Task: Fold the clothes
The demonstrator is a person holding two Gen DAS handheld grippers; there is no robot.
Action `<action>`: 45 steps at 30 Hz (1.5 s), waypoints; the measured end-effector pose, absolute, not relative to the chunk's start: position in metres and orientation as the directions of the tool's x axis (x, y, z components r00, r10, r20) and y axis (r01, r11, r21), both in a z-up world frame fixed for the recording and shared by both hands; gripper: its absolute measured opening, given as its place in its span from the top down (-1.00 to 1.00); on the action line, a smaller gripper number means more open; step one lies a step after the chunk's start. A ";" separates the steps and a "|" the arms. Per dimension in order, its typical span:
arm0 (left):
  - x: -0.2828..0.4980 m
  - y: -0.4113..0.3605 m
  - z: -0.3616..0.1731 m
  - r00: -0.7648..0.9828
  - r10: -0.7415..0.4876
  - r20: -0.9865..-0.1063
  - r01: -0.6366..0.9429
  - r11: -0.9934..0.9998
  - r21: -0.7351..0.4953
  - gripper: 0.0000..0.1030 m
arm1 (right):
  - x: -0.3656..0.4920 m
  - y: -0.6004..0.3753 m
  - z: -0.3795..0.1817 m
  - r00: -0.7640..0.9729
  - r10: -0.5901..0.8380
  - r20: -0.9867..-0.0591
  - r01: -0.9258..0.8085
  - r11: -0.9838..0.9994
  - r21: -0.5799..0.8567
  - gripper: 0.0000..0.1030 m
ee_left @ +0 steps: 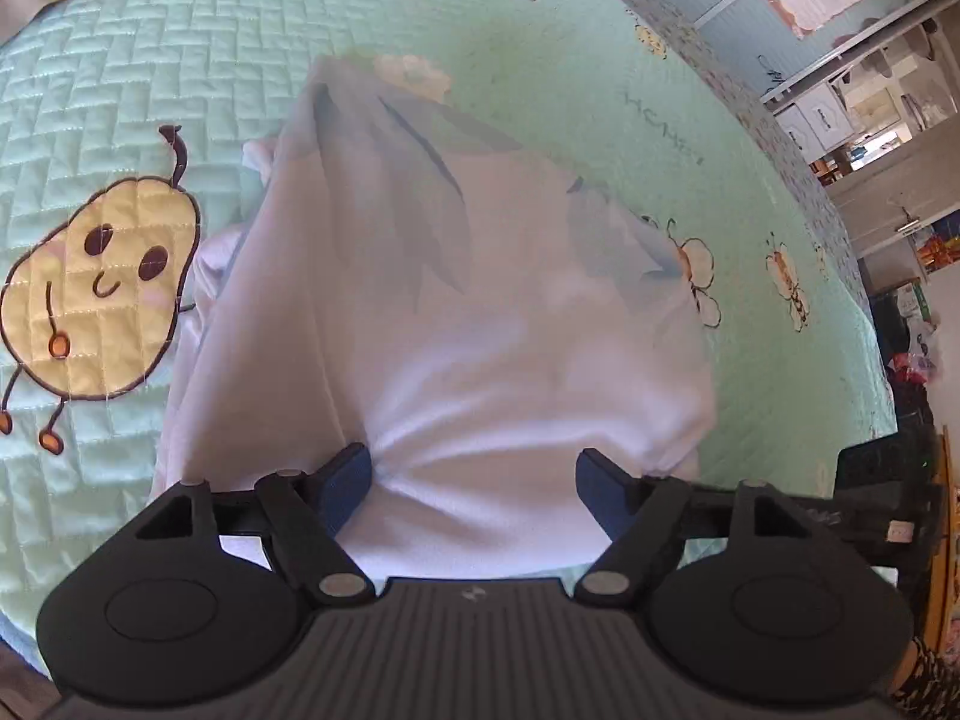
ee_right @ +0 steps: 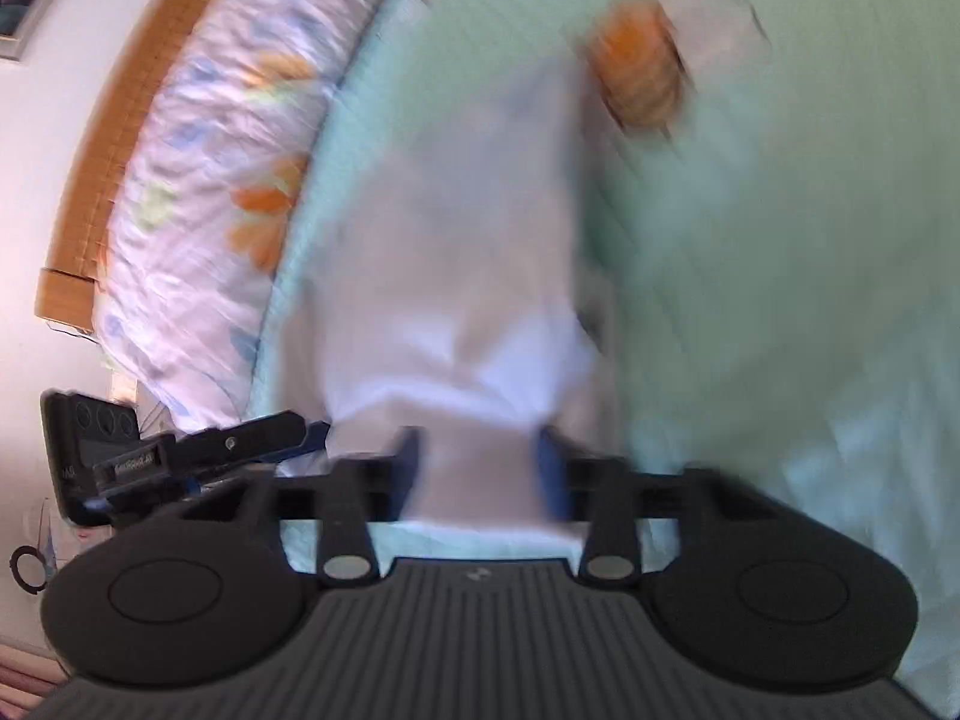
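Observation:
A white garment (ee_left: 456, 324) with a faint blue print lies on the mint quilted bedspread (ee_left: 300, 30) and rises like a tent toward my left gripper (ee_left: 477, 474). Its blue-padded fingers (ee_left: 348, 480) stand fairly far apart, with a thick bunch of the cloth filling the gap and puckering at the tips. In the blurred right wrist view, the same white garment (ee_right: 456, 276) runs as a long taut strip away from my right gripper (ee_right: 480, 462), which is shut on its near end.
The bedspread carries a yellow pear figure (ee_left: 102, 294) and bee prints (ee_left: 786, 288). A flowered pillow (ee_right: 198, 192) and a wooden headboard (ee_right: 114, 120) lie to the left of the right gripper. Shelves and room clutter (ee_left: 864, 114) stand past the bed's far edge.

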State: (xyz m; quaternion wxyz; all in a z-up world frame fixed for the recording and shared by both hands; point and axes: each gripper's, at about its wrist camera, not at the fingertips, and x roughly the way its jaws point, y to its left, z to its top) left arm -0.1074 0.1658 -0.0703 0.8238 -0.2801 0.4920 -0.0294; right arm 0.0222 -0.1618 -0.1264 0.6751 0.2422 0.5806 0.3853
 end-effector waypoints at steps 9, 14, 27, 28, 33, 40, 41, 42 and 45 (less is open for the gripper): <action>-0.099 0.122 -0.013 0.418 -0.028 -0.908 -0.291 0.943 -0.163 -0.55 | -0.012 -0.132 -0.030 0.193 0.552 -0.811 -0.446 0.786 0.429 -0.66; -0.083 0.113 0.004 0.405 -0.004 -0.914 -0.304 0.942 -0.139 -0.52 | -0.009 -0.093 0.012 0.247 0.381 -0.891 -0.476 0.849 0.231 -0.69; -0.076 0.107 -0.001 0.365 -0.027 -0.931 -0.271 0.953 -0.135 -0.51 | -0.017 -0.078 0.020 0.204 0.203 -0.958 -0.377 0.919 0.114 -0.67; -0.076 0.107 -0.002 0.362 -0.028 -0.932 -0.266 0.955 -0.132 -0.51 | -0.018 -0.078 0.020 0.204 0.201 -0.958 -0.375 0.920 0.114 -0.67; -0.075 0.105 -0.002 0.361 -0.019 -0.932 -0.249 0.962 -0.116 -0.51 | -0.022 -0.079 0.018 0.204 0.194 -0.959 -0.369 0.923 0.108 -0.67; -0.074 0.101 -0.003 0.360 -0.010 -0.933 -0.238 0.966 -0.102 -0.51 | -0.023 -0.084 0.016 0.207 0.188 -0.960 -0.364 0.926 0.103 -0.67; -0.075 0.100 -0.003 0.360 -0.009 -0.933 -0.237 0.966 -0.100 -0.51 | -0.023 -0.084 0.016 0.208 0.188 -0.960 -0.365 0.925 0.102 -0.67; -0.075 0.100 -0.002 0.361 -0.008 -0.933 -0.236 0.967 -0.099 -0.51 | -0.023 -0.084 0.016 0.210 0.187 -0.960 -0.367 0.925 0.100 -0.67; -0.075 0.100 -0.002 0.362 -0.010 -0.932 -0.235 0.967 -0.102 -0.51 | -0.024 -0.084 0.018 0.212 0.187 -0.959 -0.368 0.925 0.099 -0.67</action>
